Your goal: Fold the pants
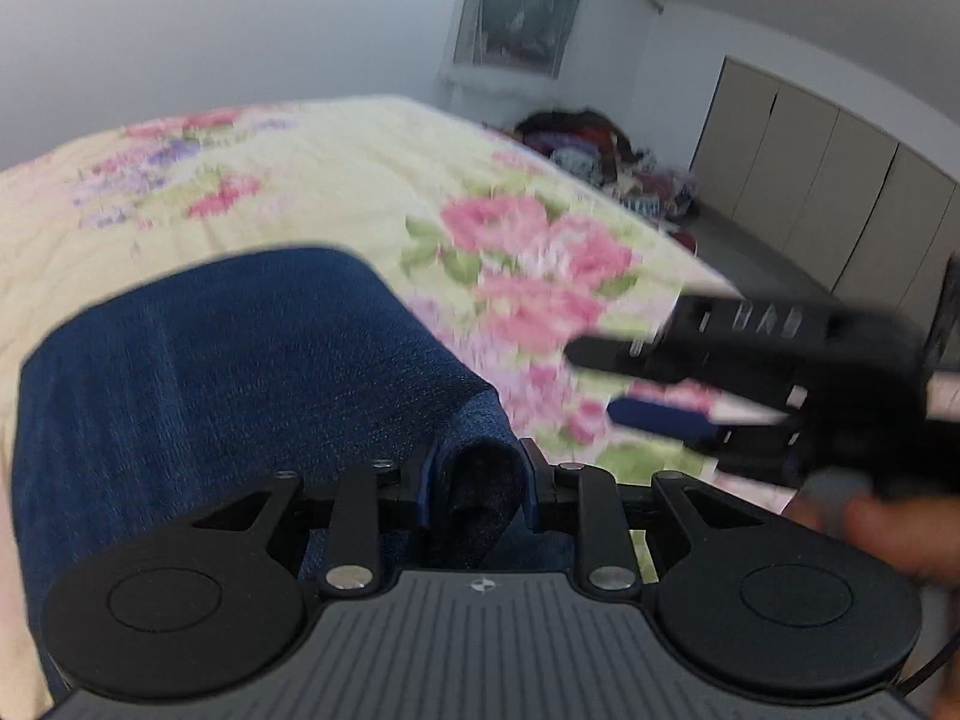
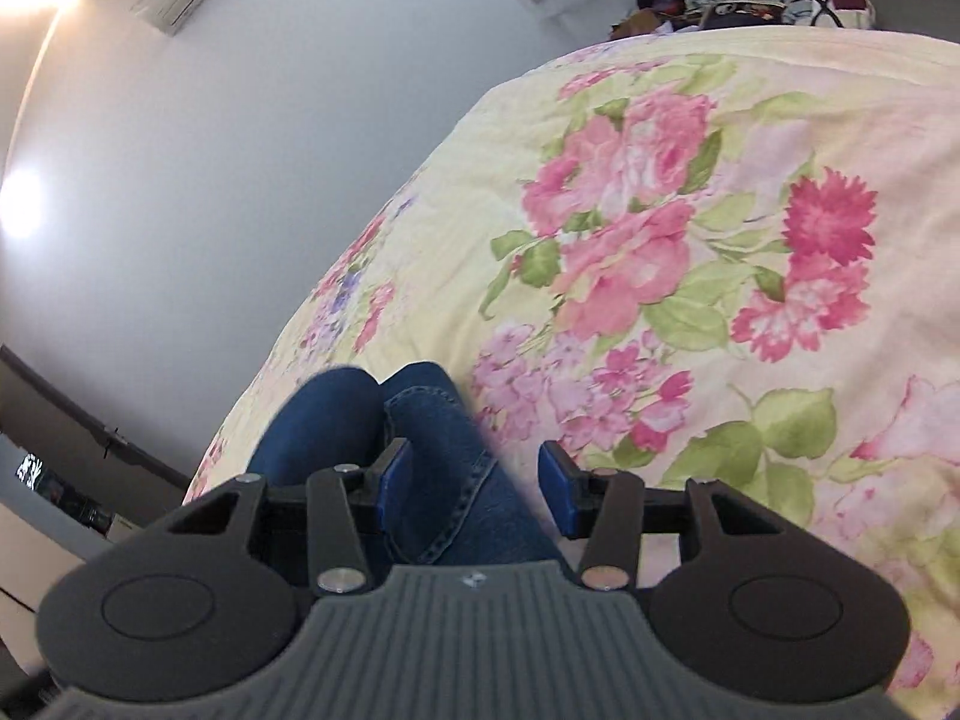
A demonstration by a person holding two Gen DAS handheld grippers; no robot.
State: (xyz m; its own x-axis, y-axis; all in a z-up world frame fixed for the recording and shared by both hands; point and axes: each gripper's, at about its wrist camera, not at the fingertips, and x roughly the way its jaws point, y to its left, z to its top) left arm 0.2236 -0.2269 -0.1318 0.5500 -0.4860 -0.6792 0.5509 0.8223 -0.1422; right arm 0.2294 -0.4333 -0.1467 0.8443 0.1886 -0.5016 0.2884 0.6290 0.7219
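Dark blue denim pants (image 1: 210,372) lie bunched on the floral bedcover (image 1: 300,180). My left gripper (image 1: 480,462) is shut on a thick fold of the denim, which bulges up between its pads. Off to its right, my right gripper (image 1: 600,381) is blurred over the bedcover with its fingers spread and flowers showing between them. In the right wrist view, a stitched denim edge (image 2: 456,480) runs between the jaws of my right gripper (image 2: 474,462). The left pad lies against the cloth and the right pad (image 2: 555,480) stands clear of it.
The yellow quilt with pink flowers (image 2: 720,180) covers the whole bed. Beyond its far edge a pile of mixed clothes (image 1: 600,150) lies on the floor, beside beige wardrobe doors (image 1: 810,168). A person's hand (image 1: 870,528) shows blurred at the right.
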